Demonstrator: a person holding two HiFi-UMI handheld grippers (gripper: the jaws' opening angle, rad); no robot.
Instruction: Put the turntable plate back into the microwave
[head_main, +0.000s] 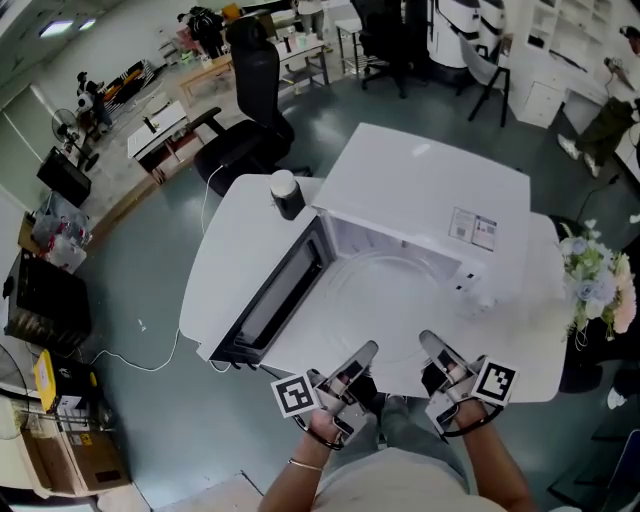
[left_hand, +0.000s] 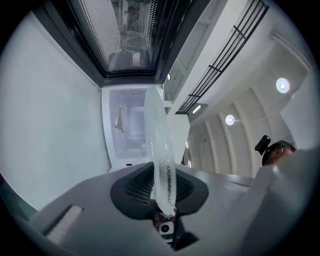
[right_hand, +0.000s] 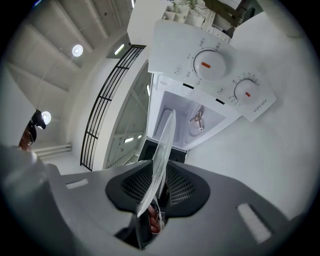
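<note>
My left gripper (left_hand: 163, 197) pinching left rim of turntable plate (left_hand: 160, 150); my right gripper (right_hand: 157, 192) pinching right rim. Plate held between them at mouth of open microwave (head_main: 430, 200), near side; door (head_main: 278, 297) swung left; white table (head_main: 222, 262) beneath.

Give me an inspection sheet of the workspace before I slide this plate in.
Surface: white table, carrying the microwave.
Job's things: microwave door swung open to the left; glass plate held in front of the opening, not yet inside.
Clutter: black container with a white lid by the door hinge; flowers at the table's right side.
Grippers: left gripper and right gripper both shut on the plate's near rim.
Cables: white cable on the floor, left of the table.
Surroundings: office chair, desks, shelves.
</note>
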